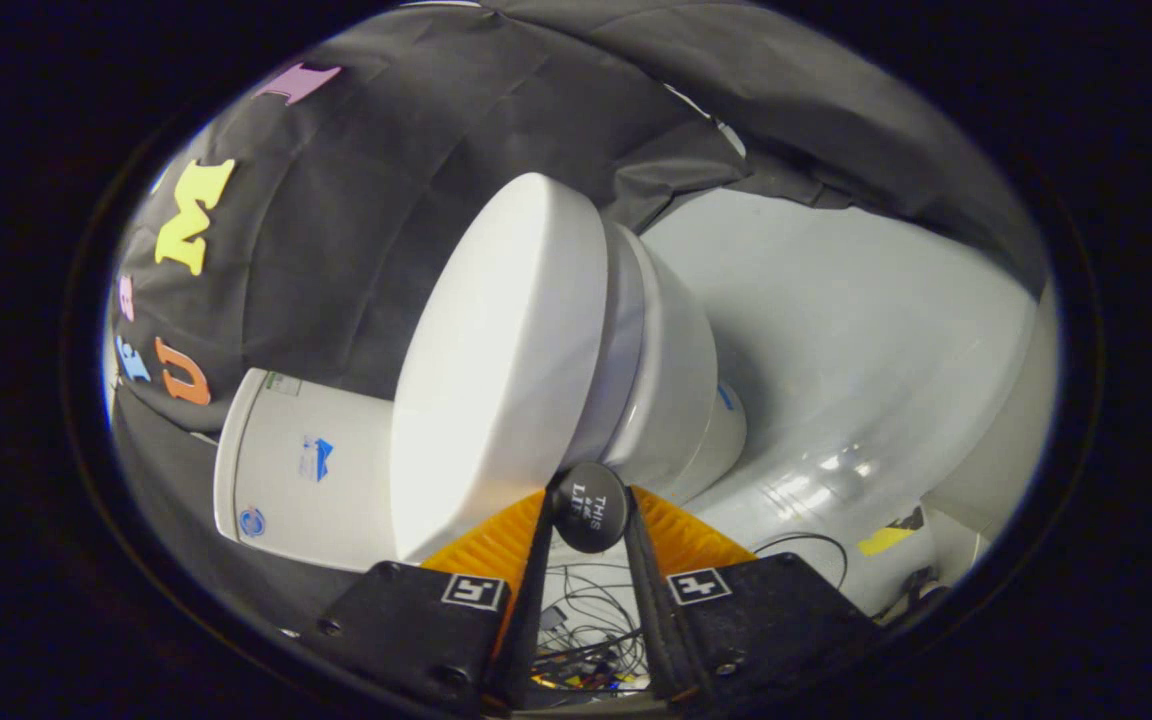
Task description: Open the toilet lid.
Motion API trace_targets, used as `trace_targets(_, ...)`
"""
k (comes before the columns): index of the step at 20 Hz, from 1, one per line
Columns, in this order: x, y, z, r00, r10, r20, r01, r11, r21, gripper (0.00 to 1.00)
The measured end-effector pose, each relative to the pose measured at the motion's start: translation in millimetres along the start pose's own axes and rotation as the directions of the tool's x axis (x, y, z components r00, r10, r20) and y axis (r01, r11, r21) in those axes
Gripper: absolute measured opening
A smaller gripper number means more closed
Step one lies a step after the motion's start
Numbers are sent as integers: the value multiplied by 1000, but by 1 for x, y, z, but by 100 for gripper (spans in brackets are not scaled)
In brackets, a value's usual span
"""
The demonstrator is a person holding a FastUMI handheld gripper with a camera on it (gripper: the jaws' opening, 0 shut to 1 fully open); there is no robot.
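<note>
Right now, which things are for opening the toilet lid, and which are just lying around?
For the job:
- toilet lid, closed against the bowl
- round black knob at the lid's front edge
- gripper, jaws closed on the knob

Just lying about:
- tank behind the lid
- loose cables on the floor
- yellow tape on the floor

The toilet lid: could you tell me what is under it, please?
Under the toilet lid sits the toilet bowl, only its outer side showing; the lid covers the inside. The gripper pinches a round black knob at the lid's front edge.
</note>
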State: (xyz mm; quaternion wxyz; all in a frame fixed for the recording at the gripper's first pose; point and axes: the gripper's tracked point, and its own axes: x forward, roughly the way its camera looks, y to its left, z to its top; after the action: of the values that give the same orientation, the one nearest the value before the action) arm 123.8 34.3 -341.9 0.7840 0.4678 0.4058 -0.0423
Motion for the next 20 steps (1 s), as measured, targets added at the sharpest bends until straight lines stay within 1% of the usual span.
trace_targets(1,1,-1,0,1000,2,-3,-2,1000,8,43)
trace_targets(3,-1,-2,2,1000,0,-9,0,999,33,39)
trace_targets(7,-5,0,9,1000,4,7,-5,998,66,26)
trace_targets(8,-8,0,10,1000,6,5,-6,997,75,21)
trace_targets(10,-9,3,11,1000,9,5,-9,995,100,15)
trace_targets(13,-13,11,13,1000,25,6,-25,993,116,12)
trace_targets(15,-18,12,14,999,31,15,-32,995,96,10)
trace_targets(20,-30,30,19,997,56,45,-58,997,60,8)
